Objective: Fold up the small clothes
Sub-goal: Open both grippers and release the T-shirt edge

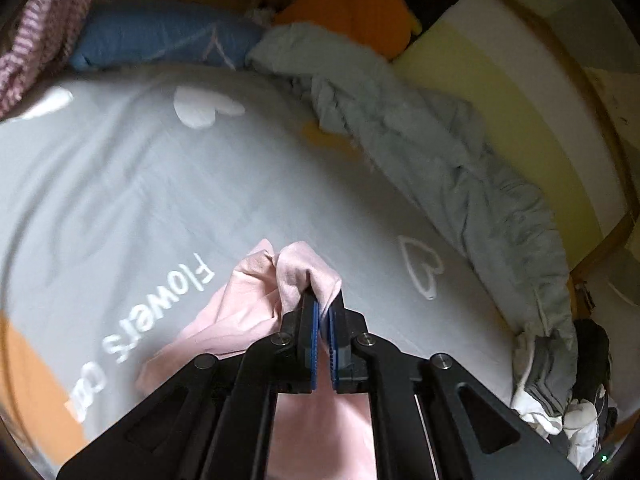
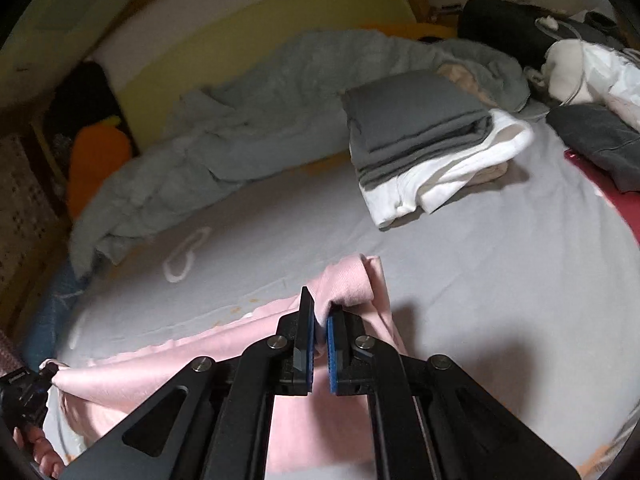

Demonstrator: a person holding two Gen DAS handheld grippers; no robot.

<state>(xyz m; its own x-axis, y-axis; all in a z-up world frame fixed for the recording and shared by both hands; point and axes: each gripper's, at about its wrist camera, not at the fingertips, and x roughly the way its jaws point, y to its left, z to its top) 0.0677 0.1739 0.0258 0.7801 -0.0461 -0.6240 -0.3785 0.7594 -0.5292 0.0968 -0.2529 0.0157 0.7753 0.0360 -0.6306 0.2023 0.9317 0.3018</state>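
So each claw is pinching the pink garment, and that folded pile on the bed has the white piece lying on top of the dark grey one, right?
Not quite. Both claws, left claw and right claw, do pinch the pink garment, but in the folded pile the dark grey piece lies on top of the white piece. The right wrist view shows it.

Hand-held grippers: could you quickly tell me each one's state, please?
Left hand-held gripper: closed on the pink garment.
Right hand-held gripper: closed on the same garment.
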